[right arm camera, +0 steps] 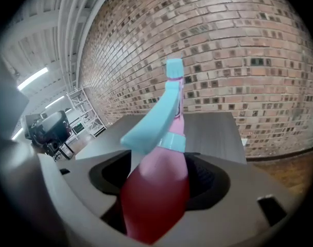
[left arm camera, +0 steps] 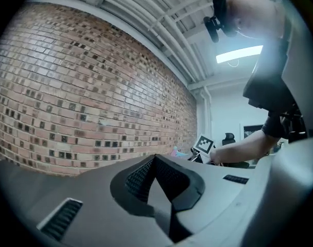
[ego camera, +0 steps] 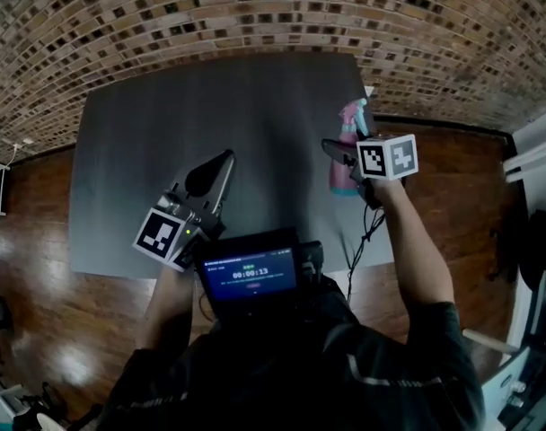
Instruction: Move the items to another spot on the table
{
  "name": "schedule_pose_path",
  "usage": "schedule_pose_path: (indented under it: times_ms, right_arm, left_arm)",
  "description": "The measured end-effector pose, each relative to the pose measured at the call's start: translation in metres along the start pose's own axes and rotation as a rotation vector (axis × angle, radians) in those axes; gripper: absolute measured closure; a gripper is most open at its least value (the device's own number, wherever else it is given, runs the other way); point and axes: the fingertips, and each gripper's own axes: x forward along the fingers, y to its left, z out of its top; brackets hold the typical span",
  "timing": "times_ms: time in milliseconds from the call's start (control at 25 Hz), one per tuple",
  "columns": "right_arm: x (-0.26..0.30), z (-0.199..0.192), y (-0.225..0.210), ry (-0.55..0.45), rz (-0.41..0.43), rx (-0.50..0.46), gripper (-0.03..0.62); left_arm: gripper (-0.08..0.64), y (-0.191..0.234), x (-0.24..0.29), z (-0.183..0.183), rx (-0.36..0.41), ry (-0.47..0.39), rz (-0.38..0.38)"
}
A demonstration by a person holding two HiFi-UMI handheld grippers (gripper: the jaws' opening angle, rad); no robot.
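- Filling the middle of the head view, a grey table (ego camera: 156, 151) butts against a brick wall (ego camera: 255, 16); only this view shows its whole top.
- Over the table's near part hangs the left gripper (ego camera: 226, 158), its jaws clenched together on nothing, as its own view confirms.
- Near the table's right edge, the right gripper (ego camera: 338, 153) grasps a pink bottle (ego camera: 342, 180) by the body; I cannot tell if the base touches the top.
- From the jaws the bottle's long axis runs up, nearly upright and tipped slightly right in the right gripper view, with the teal spray head (right arm camera: 164, 115) on top and its trigger slanting down-left.
- Only the left gripper view catches the right gripper's marker cube (left arm camera: 204, 144) side-on.
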Motion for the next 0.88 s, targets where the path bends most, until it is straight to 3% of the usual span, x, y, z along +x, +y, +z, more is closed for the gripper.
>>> schedule_pose_path:
  times_ms: [320, 600, 760, 880]
  right_arm:
    - [0.072, -0.033, -0.044, 0.172, 0.044, 0.038, 0.262]
    - [0.13, -0.081, -0.084, 0.34, 0.049, 0.066, 0.262]
    - [0.147, -0.098, -0.085, 0.403, 0.072, 0.023, 0.261]
    - [0.154, -0.098, -0.084, 0.408, 0.062, 0.047, 0.261]
  left_arm:
    - [0.566, 0.024, 0.037, -0.062, -0.046, 0.077, 0.116]
    - [0.566, 0.033, 0.06, -0.107, -0.085, 0.144, 0.156]
    - [0.566, 0.035, 0.065, -0.111, -0.1, 0.167, 0.177]
    - [0.566, 0.041, 0.062, -0.116, -0.109, 0.176, 0.176]
